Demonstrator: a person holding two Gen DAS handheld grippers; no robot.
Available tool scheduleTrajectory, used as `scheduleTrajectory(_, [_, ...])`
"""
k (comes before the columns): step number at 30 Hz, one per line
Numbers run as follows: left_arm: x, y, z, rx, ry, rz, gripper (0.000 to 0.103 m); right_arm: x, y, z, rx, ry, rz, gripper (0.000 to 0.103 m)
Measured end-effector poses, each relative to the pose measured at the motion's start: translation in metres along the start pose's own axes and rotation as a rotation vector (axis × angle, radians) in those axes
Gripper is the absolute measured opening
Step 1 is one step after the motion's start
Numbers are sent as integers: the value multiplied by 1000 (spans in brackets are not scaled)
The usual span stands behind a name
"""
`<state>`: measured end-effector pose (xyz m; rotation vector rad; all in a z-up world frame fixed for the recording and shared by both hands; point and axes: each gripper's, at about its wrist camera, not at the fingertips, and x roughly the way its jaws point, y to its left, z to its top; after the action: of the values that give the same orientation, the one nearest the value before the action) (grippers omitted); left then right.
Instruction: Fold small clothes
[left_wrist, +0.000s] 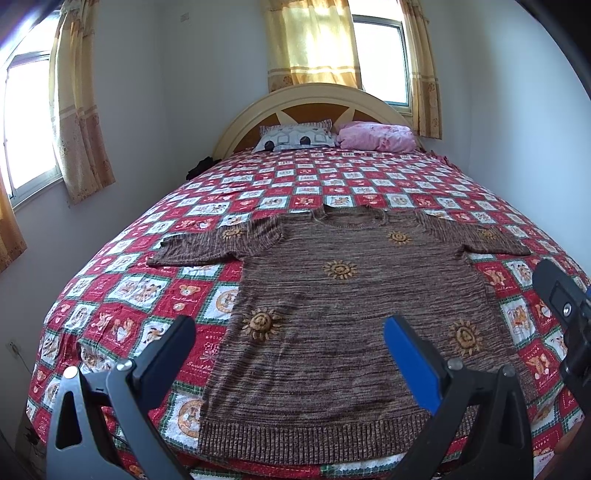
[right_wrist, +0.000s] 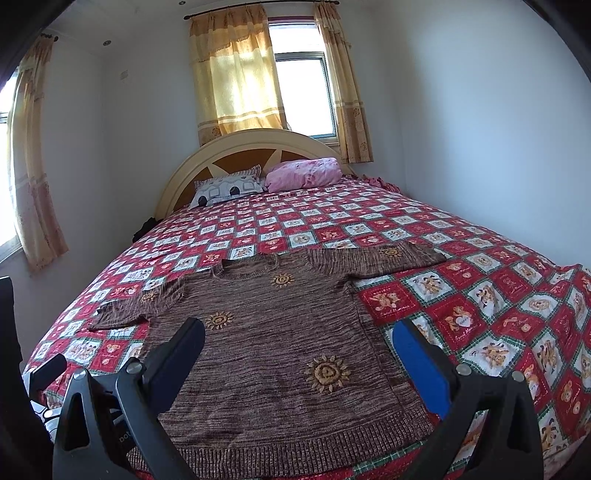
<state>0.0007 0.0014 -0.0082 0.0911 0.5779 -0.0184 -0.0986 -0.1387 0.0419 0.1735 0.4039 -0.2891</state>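
Observation:
A brown knitted short-sleeved sweater (left_wrist: 332, 314) with orange sun motifs lies flat and face up on the bed, hem toward me, both sleeves spread out. My left gripper (left_wrist: 288, 328) hovers open over its lower left part, nothing between the fingers. In the right wrist view the same sweater (right_wrist: 266, 339) fills the near bed, and my right gripper (right_wrist: 299, 332) hangs open above its lower right part, holding nothing. The right gripper's black body (left_wrist: 565, 306) also shows at the right edge of the left wrist view.
The bed carries a red, white and green patchwork quilt (left_wrist: 122, 291). A patterned pillow (left_wrist: 295, 137) and a pink pillow (left_wrist: 375, 136) lean at the cream headboard (left_wrist: 314, 96). Walls stand close on both sides, with curtained windows behind and to the left.

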Motion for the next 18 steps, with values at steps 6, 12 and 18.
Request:
scheduleTrajectory(6, [1, 0, -1, 1, 3, -1, 103, 1, 0, 0, 2, 2, 1, 102])
scheduleTrajectory(12, [1, 0, -1, 1, 4, -2, 103, 2, -2, -1, 6, 7, 4, 102])
scheduleTrajectory(18, [3, -1, -4, -1, 12, -3, 103, 4, -2, -2, 5, 18, 6, 102])
